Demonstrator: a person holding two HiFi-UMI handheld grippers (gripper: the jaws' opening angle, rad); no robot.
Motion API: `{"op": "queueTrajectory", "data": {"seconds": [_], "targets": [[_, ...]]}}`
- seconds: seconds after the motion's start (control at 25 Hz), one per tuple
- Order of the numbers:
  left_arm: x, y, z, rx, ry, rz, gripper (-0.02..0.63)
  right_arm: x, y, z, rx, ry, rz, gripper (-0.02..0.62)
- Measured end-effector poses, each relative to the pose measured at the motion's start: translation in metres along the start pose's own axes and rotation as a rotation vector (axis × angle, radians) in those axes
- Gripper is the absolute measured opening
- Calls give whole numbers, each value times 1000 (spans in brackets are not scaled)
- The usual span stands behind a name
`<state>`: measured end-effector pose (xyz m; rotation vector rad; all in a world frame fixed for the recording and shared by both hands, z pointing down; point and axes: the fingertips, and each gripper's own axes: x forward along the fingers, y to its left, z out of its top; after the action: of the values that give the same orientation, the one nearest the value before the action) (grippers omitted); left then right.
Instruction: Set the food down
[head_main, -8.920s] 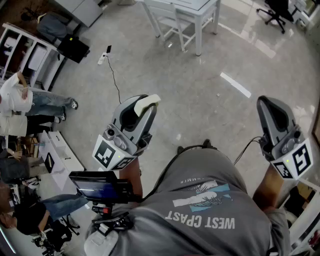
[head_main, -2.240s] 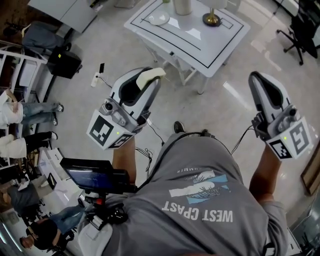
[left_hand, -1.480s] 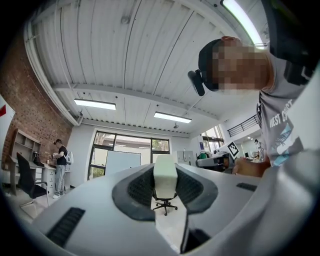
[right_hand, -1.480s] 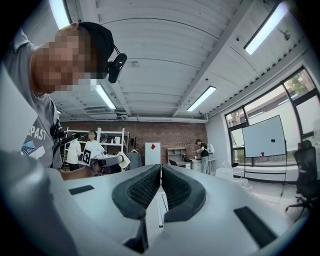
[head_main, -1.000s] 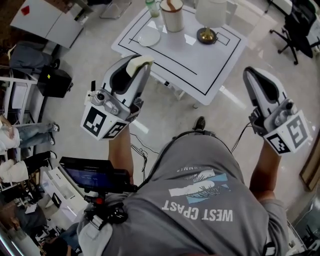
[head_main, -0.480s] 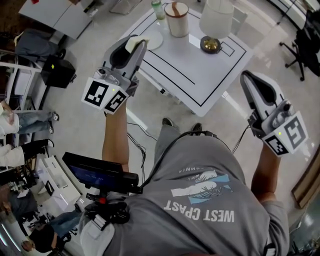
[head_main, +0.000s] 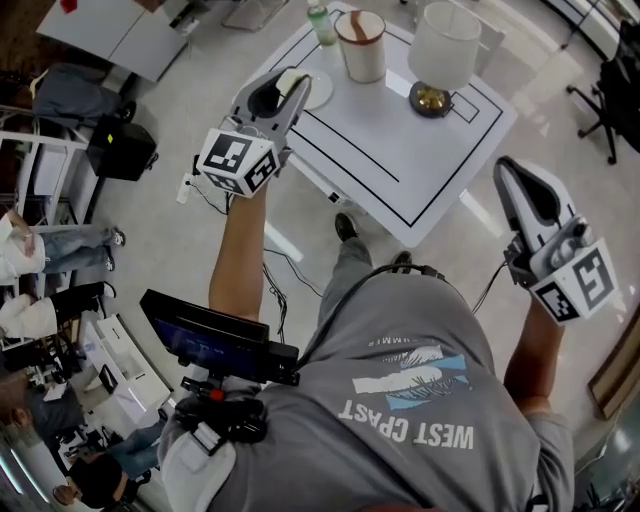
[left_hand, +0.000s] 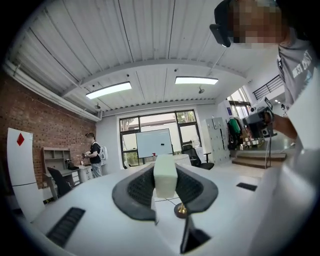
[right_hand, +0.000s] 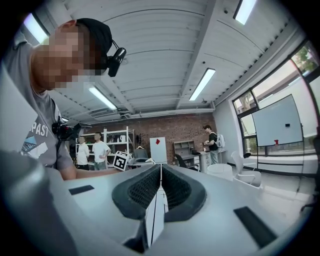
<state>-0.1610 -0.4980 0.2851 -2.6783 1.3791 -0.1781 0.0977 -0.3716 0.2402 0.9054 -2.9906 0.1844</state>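
Table's (head_main: 400, 150) near half lies open (cup (head_main: 361, 45), lamp (head_main: 445, 45) crowd far edge)

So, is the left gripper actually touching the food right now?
Touching. In its own view, the left gripper has its jaws pressed against both sides of the pale food block, with no gap showing at either pad.

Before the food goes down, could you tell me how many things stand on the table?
4: bottle and cup at the far edge, lamp to their right, plate partly behind the left gripper.
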Motion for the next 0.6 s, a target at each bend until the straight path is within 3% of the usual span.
{"op": "queueTrajectory", "data": {"seconds": [0.6], "targets": [[51, 82, -119, 6, 220, 54, 104, 26, -19, -29, 84, 35, -77, 8]]}}
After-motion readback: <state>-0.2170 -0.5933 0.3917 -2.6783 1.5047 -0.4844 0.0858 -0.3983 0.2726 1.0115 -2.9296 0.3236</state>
